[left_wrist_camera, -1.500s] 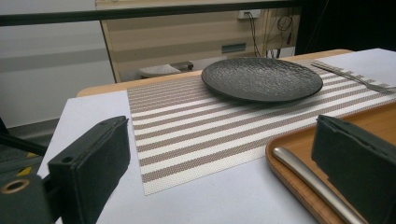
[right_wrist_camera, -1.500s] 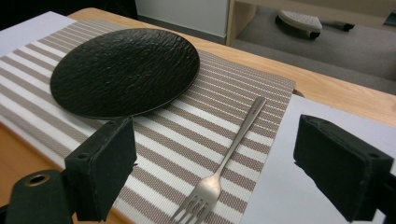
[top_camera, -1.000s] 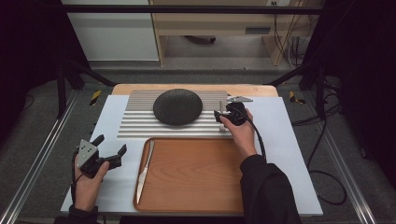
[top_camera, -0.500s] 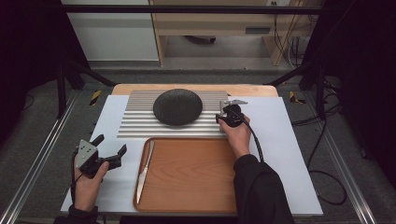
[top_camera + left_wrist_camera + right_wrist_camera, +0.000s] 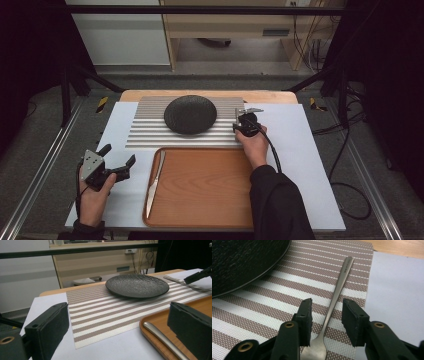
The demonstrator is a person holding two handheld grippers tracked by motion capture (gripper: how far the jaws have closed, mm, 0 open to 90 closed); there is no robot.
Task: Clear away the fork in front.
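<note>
Surface (image 5: 310,165): pale sheet over a wooden top, wood edge showing at the far side.

Striped placemat (image 5: 150,131) laid across the far half. Black plate (image 5: 190,114) set on it, roughly centred, textured face up.

Wooden tray (image 5: 205,187) on the near half, its far rim just beside the placemat's near edge. Knife (image 5: 154,177) lying inside the tray along its left rim; rounded handle end visible in the left gripper view (image 5: 162,338).

Fork (image 5: 335,298) flat on the placemat's right end, beside the plate and apart from it, close to the mat's right edge. Handle pointing away in the right gripper view, neck widening toward the bottom of that view, tines hidden.

Right gripper (image 5: 248,121) low over the fork, held from the near side by the right hand (image 5: 254,145), dark sleeve behind. Fingers (image 5: 305,320) narrowly parted, one on either side of the fork's neck, a gap visible on both sides; not touching the metal. Cable trailing back along the arm.

Left gripper (image 5: 116,161) at the near left of the surface, on the pale sheet left of the tray, in the left hand (image 5: 92,197). Fingers (image 5: 48,328) spread wide, holding nothing, aimed toward placemat and plate. Grey plate on top.
</note>
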